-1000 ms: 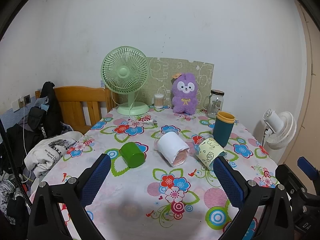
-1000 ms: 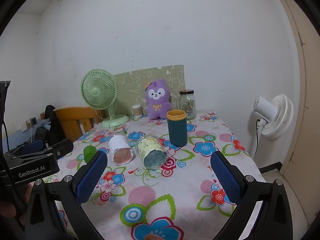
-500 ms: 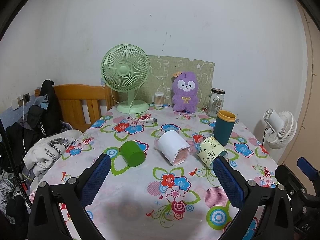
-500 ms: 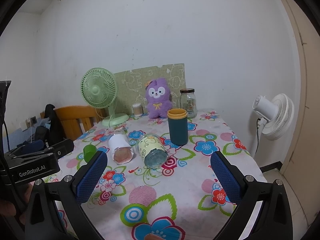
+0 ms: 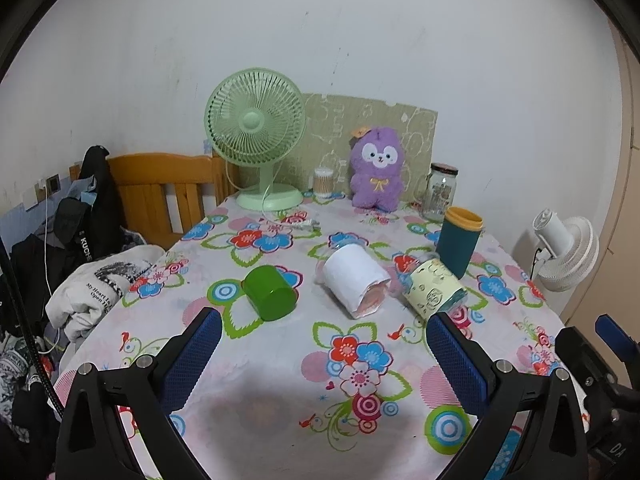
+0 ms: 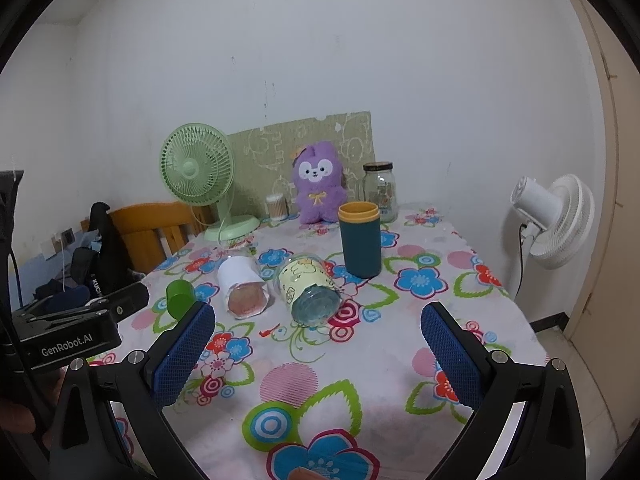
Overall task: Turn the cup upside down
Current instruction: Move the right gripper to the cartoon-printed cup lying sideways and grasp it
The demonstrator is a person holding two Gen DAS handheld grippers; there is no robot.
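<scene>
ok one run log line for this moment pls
phase: pre-grasp | left gripper: open, empty | right gripper: open, empty | green cup: on side | teal cup: upright

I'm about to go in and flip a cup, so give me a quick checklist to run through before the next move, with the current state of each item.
1. Left gripper open and empty: ok.
2. Right gripper open and empty: ok.
3. Cups already upside down: not ok. Green cup, white cup and yellow cartoon cup lie on their sides; teal cup stands mouth up.
4. Path to the lying cups unobstructed: ok.
5. Bare tablecloth in front for setting a cup down: ok.
6. Which cup is meant: cannot tell.
</scene>
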